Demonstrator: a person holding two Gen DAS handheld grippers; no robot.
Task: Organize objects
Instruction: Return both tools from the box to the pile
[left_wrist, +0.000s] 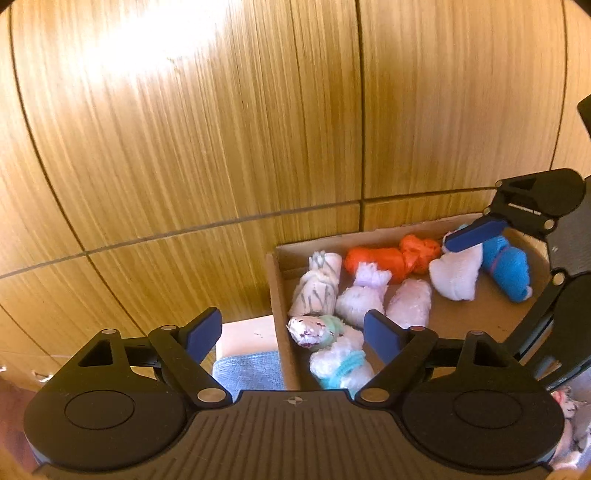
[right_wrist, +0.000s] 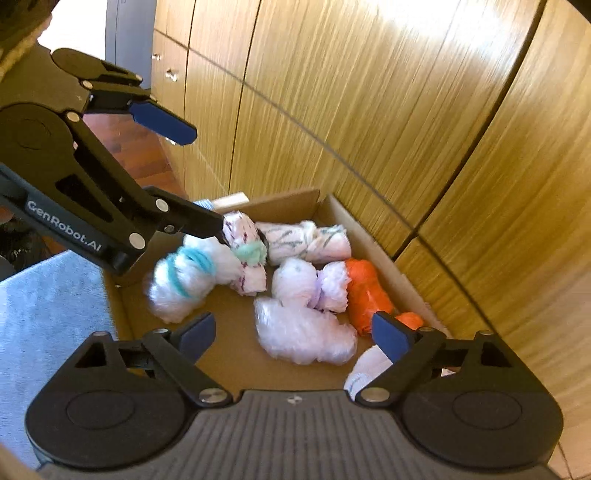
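A cardboard box (left_wrist: 280, 291) (right_wrist: 122, 306) holds several rolled sock bundles: an orange one (left_wrist: 391, 258) (right_wrist: 365, 291), a blue one (left_wrist: 508, 266), a grey-striped white one (left_wrist: 319, 288) (right_wrist: 306, 240), pale pink ones (right_wrist: 303, 332) and a white one with teal bands (left_wrist: 341, 363) (right_wrist: 188, 280). My left gripper (left_wrist: 293, 334) is open and empty over the box's left wall. My right gripper (right_wrist: 295, 334) is open and empty above the box's inside; it shows at the right of the left wrist view (left_wrist: 476, 232).
A wooden cabinet wall (left_wrist: 221, 129) (right_wrist: 406, 129) stands right behind the box. A blue-grey cloth (left_wrist: 251, 373) (right_wrist: 44, 314) lies left of the box. More bundles (left_wrist: 569, 417) lie at the far right edge.
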